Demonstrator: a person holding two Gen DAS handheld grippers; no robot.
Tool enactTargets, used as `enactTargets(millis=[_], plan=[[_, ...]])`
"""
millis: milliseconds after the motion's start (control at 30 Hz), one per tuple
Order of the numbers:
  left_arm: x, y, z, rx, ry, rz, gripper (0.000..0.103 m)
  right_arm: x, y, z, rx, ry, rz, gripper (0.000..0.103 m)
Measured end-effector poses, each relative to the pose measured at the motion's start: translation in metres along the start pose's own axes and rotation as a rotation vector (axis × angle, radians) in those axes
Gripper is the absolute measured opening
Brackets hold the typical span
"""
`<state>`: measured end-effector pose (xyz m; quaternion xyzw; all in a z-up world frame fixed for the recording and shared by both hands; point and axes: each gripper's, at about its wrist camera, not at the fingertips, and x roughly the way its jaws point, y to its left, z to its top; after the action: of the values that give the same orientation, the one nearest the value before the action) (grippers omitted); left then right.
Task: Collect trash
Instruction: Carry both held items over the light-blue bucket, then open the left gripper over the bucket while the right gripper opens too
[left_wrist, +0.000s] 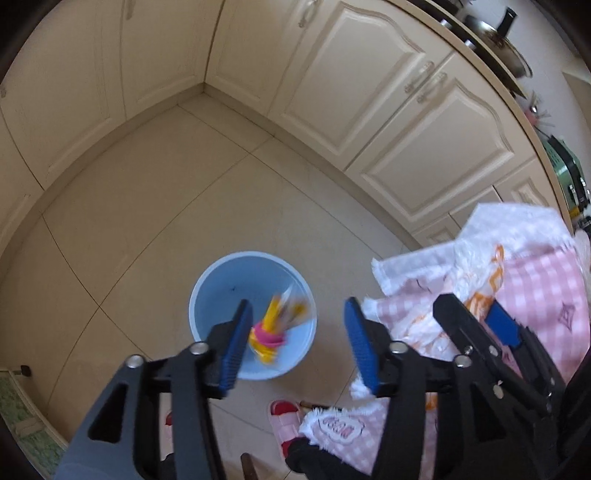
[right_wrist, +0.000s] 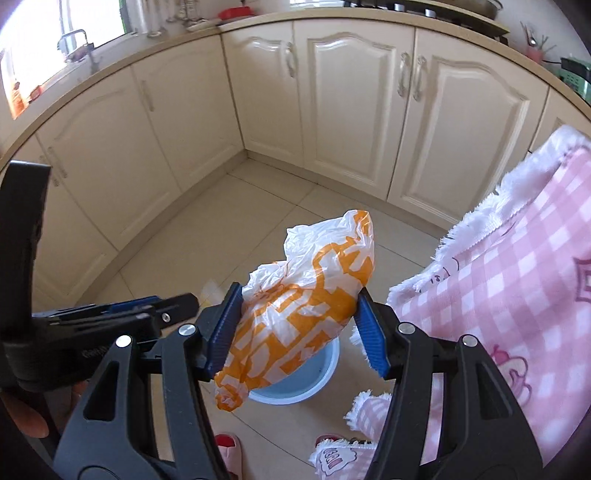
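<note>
Your left tool (left_wrist: 295, 343) stood open with nothing between its blue pads, and it pointed down over the light blue bucket (left_wrist: 221, 284) on the tiled floor. Inside the bucket, a yellow and pink wrapper (left_wrist: 275, 325) was blurred, so I judge it was falling or had only just landed; I cannot tell more exactly. That piece of trash was in the right place.

Your right tool (right_wrist: 297, 326) was closed on a crumpled orange and white plastic bag (right_wrist: 295, 306), with both pads pressing on its sides. The bag hung above the bucket, whose rim (right_wrist: 332, 369) showed just under it in the right wrist view. The bag looked soft and light, so I think it could drift or catch on a pad when you let it go.

To do this step well, you needed to bring the bag lower and more over the middle of the bucket before opening, because its upper part stretched out toward the cabinets. You also needed to draw the left tool aside first, since the two tools were near each other. The pink checked garment (right_wrist: 517, 295) hung just beside the right tool, and its fringe could brush the bag. The slippers (left_wrist: 286, 417) stood near the bucket, so a dropped bag could land on them.
</note>
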<state>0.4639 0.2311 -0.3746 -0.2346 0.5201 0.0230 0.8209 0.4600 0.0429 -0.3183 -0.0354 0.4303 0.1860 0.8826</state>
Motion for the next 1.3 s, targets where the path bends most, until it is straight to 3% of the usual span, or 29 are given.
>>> enactTargets(millis=[333, 667, 767, 1033, 1300], plan=[[-0.004, 0.034, -0.011, -0.036, 0.001, 0.117, 0.055, 0.037, -0.001, -0.007, 0.077, 0.092, 0.09, 0.06], [-0.027, 0.052, -0.016, -0.07, -0.024, 0.143, 0.055, 0.049, 0.012, 0.008, 0.113, 0.099, 0.144, 0.064], [-0.038, 0.053, -0.017, -0.077, -0.047, 0.127, 0.058, 0.044, 0.015, 0.014, 0.121, 0.079, 0.152, 0.076], [-0.072, 0.049, -0.021, -0.09, -0.091, 0.104, 0.059, -0.001, 0.015, 0.02, 0.132, 0.012, 0.144, 0.076], [-0.138, 0.029, -0.04, -0.093, -0.179, 0.076, 0.059, -0.1, 0.02, 0.015, 0.097, -0.133, 0.132, 0.076]])
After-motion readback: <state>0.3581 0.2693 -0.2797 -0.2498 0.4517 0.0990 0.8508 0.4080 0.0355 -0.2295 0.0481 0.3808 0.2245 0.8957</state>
